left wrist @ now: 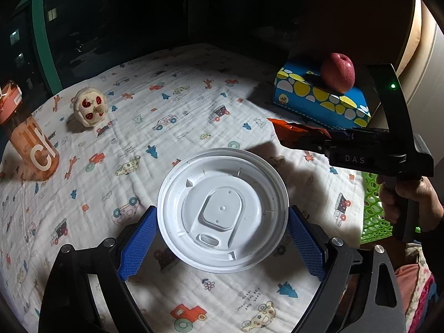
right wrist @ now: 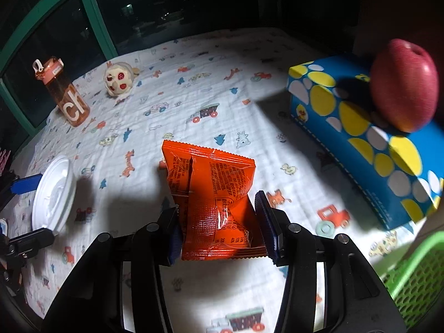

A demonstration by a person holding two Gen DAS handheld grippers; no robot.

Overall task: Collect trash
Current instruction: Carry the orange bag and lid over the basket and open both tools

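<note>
I count two pieces of trash. My left gripper is clamped on one white cup lid, flat face toward the camera, centre frame. My right gripper pinches one orange snack wrapper — long axis pointing away, up the frame. One green basket sits lower right; bare printed blanket lies open ahead — one bottle, one plush toy, one tissue box carrying one apple.

A bed under a cartoon-print sheet carries an orange bottle, a plush toy, a blue tissue box and a green basket.
</note>
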